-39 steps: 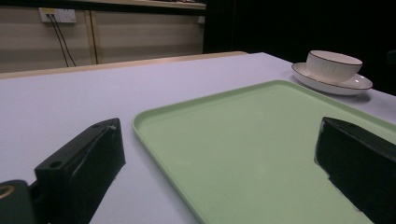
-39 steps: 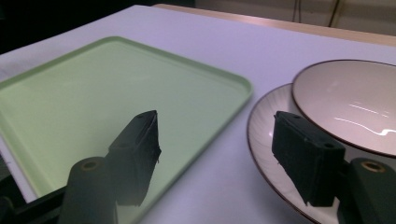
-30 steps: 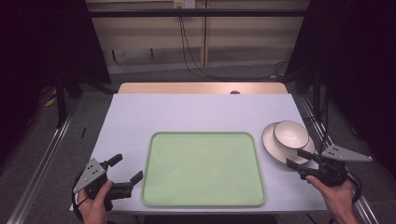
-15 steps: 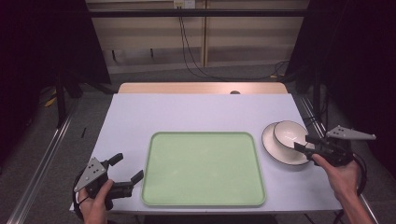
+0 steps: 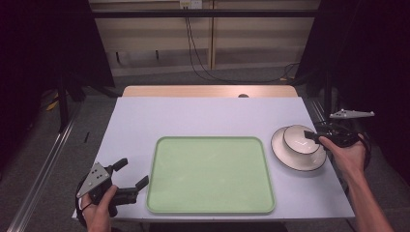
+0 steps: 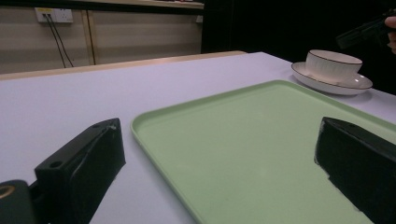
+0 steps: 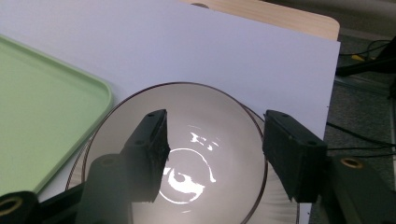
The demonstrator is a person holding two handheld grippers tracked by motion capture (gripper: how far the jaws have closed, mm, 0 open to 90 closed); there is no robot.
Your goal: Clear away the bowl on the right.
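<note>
A white bowl [image 5: 298, 140] with a dark rim stands on a white plate [image 5: 290, 163] at the table's right side. My right gripper [image 5: 309, 137] hovers at the bowl's right edge. In the right gripper view its [image 7: 217, 116] left jaw hangs over the bowl [image 7: 210, 140] and its right jaw over the bowl's right rim. The jaws have just been closing a little, but the pads press on nothing. A light green tray [image 5: 210, 174] lies empty in the middle. My left gripper [image 5: 133, 172] rests open at the tray's near left corner, its [image 6: 219, 135] jaws spanning the tray's edge [image 6: 140, 128].
The pale table top [image 5: 208, 116] ends in a wooden strip [image 5: 208, 91] at the far side. Dark floor and cables lie beyond the table's right edge [image 7: 331, 93]. From the left gripper view the bowl [image 6: 332, 63] and plate [image 6: 331, 83] are far right.
My right hand has moved away from me, from beside the plate's near right edge to over the bowl's right rim. The left gripper, tray, bowl and plate have stayed put.
</note>
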